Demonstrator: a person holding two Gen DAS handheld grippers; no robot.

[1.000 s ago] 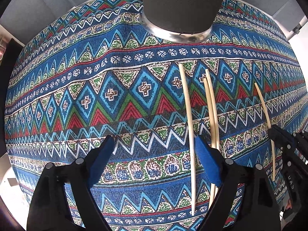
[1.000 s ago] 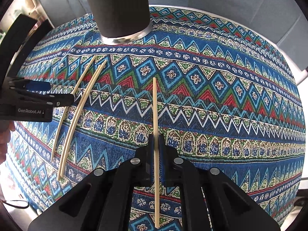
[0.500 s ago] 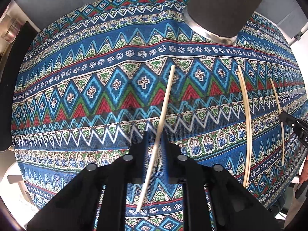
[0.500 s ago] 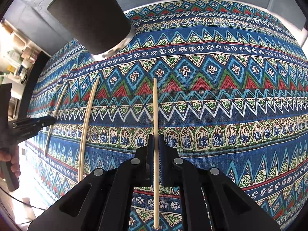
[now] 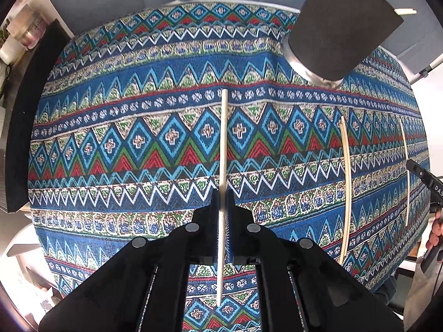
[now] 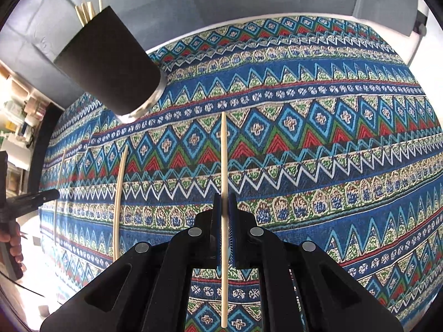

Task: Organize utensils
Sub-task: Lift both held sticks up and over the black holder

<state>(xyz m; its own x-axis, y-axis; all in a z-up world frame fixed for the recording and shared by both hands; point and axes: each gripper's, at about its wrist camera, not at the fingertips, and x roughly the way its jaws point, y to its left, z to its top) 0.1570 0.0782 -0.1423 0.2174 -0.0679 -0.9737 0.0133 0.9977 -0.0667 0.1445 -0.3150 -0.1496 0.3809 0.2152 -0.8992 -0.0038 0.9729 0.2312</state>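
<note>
Showing two chopsticks lying loose (image 5: 345, 182) (image 5: 404, 166), two more being gripped (image 5: 223, 149) (image 6: 224, 166), one dark cup (image 6: 109, 63) holding several sticks (image 6: 87, 11)

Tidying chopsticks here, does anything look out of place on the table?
Two loose chopsticks lie apart on the patterned cloth rather than in the black cup. Nothing looks spilled or broken.

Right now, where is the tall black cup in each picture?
Left wrist view: the black cup stands top right, beyond the left gripper's chopstick.
Right wrist view: the black cup stands top left, chopsticks poking out.
Shared landmark: the patterned tablecloth under it.
</note>
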